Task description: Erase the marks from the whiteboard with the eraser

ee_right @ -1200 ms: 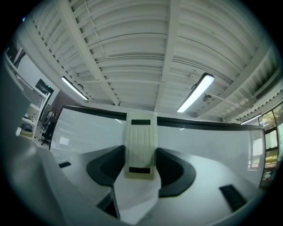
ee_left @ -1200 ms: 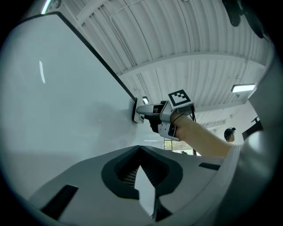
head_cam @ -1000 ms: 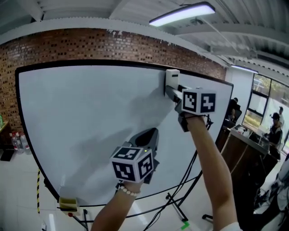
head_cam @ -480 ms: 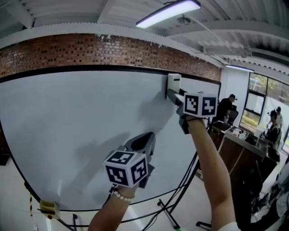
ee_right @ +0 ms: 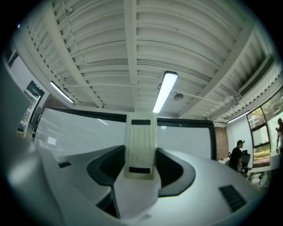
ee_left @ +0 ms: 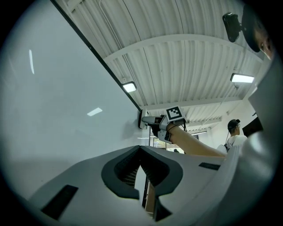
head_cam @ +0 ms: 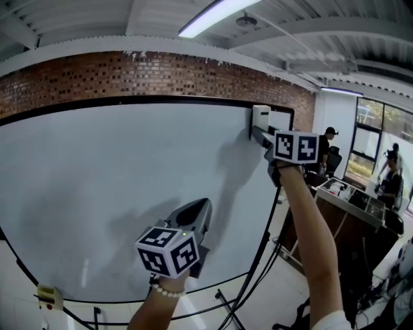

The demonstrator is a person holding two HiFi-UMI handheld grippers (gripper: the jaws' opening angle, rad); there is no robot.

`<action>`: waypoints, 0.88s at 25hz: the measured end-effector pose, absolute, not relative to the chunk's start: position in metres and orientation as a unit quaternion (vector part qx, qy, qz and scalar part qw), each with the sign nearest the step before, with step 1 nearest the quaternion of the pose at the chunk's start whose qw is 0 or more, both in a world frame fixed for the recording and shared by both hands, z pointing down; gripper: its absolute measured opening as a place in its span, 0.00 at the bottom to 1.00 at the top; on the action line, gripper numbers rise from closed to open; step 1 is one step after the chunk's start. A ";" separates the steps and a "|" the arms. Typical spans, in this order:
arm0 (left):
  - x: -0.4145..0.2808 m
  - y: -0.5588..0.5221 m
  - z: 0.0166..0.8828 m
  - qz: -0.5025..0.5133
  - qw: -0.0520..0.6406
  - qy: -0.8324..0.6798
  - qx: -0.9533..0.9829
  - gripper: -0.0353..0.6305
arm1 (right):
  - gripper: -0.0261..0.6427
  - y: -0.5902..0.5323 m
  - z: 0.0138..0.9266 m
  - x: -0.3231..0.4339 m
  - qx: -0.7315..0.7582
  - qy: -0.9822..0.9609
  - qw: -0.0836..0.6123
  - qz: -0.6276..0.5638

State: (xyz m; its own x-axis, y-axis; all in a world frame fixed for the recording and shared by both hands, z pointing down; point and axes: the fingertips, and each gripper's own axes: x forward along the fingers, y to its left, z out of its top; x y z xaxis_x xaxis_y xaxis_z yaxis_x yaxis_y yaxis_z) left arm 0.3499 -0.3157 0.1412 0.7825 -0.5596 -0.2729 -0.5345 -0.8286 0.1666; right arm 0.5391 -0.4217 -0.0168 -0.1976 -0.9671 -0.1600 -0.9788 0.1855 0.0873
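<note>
place: open office | cues: brick wall (head_cam: 129, 74), standing whiteboard (head_cam: 116, 193), ceiling strip light (head_cam: 213, 16), desk (head_cam: 352, 203) with people (head_cam: 391, 180)

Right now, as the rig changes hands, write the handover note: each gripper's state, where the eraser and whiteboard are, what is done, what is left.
Right gripper: shut on the cream ribbed plastic eraser, held at the top right corner of the large black-framed whiteboard.
Left gripper: shut, empty, held lower in front of the board.
Done: no marks can be made out on the board's visible surface.
Left: check closely for faint leftovers; if there are none, the eraser can probably be put down.
</note>
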 end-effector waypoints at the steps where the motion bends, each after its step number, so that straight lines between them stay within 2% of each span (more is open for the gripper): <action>1: 0.360 -0.317 0.144 -0.156 0.042 -0.292 0.943 0.05 | 0.41 -0.424 -0.017 0.558 -0.634 0.768 0.038 0.083; 6: 0.407 -0.322 0.153 -0.149 0.049 -0.299 0.941 0.05 | 0.41 -0.434 -0.021 0.640 -0.642 0.761 0.044 0.081; 11: 0.437 -0.324 0.162 -0.145 0.050 -0.305 0.940 0.05 | 0.41 -0.439 -0.014 0.689 -0.640 0.763 0.033 0.085; 22: 0.446 -0.326 0.185 -0.124 0.065 -0.330 0.934 0.05 | 0.41 -0.437 0.039 0.688 -0.659 0.746 -0.001 0.095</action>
